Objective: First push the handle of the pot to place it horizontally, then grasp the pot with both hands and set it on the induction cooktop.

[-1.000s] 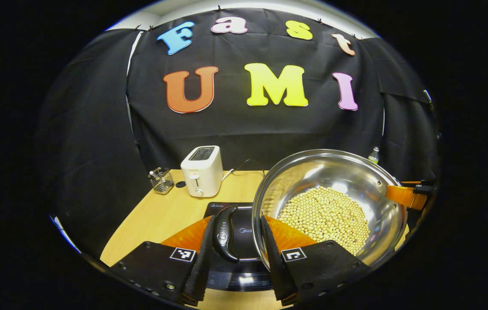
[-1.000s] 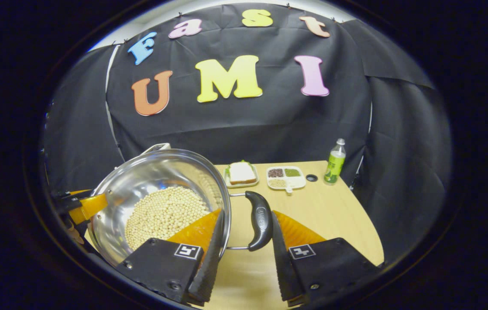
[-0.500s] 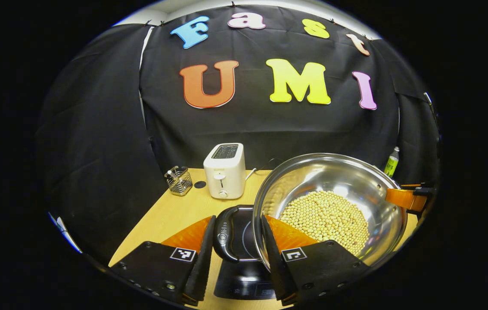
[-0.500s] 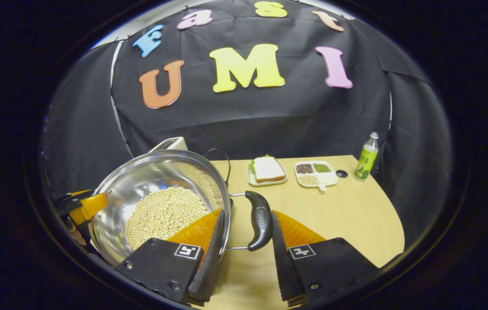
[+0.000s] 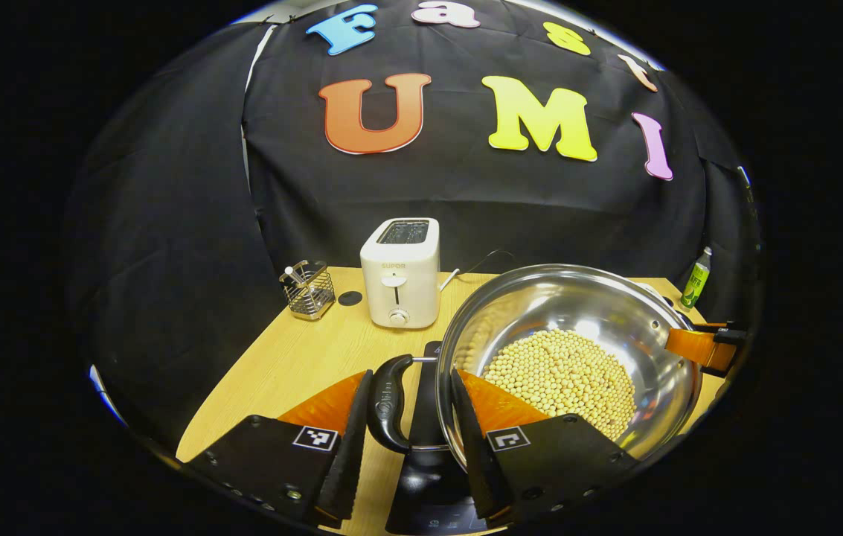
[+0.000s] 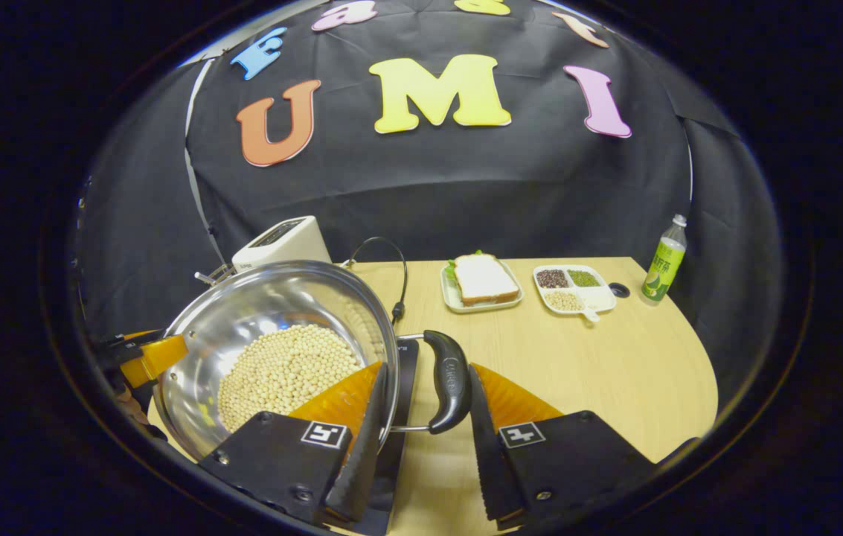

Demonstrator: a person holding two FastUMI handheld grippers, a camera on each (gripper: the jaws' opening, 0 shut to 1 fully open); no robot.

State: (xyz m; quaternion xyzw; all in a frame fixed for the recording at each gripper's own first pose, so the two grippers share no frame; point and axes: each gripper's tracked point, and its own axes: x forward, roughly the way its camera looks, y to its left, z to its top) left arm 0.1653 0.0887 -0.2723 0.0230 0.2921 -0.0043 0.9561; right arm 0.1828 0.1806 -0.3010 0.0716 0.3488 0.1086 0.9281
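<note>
A steel pot (image 5: 577,305) holding soybeans (image 5: 562,372) hangs between both grippers. My left gripper (image 5: 411,380) is shut on it: one finger presses the outside of the black left handle (image 5: 388,402), the other sits at the rim. My right gripper (image 6: 428,368) holds the black right handle (image 6: 451,380) and the rim the same way. The black induction cooktop (image 5: 428,484) lies under the pot, and its edge (image 6: 399,439) shows beside the rim. I cannot tell whether the pot's base touches it. Each view also catches the other gripper's finger (image 5: 700,346) (image 6: 149,356) at the far rim.
A white toaster (image 5: 400,272) and a wire utensil holder (image 5: 308,290) stand at the back left of the wooden table (image 6: 614,372). A sandwich plate (image 6: 482,281), a divided dish (image 6: 574,286) and a green bottle (image 6: 664,260) stand at the back right. A black cable (image 6: 391,275) loops behind the pot.
Both grippers carried the pot forward and leftward over the cooktop. The toaster looks nearer, and the cooktop's edge now shows in the right gripper view. The grips are unchanged.
</note>
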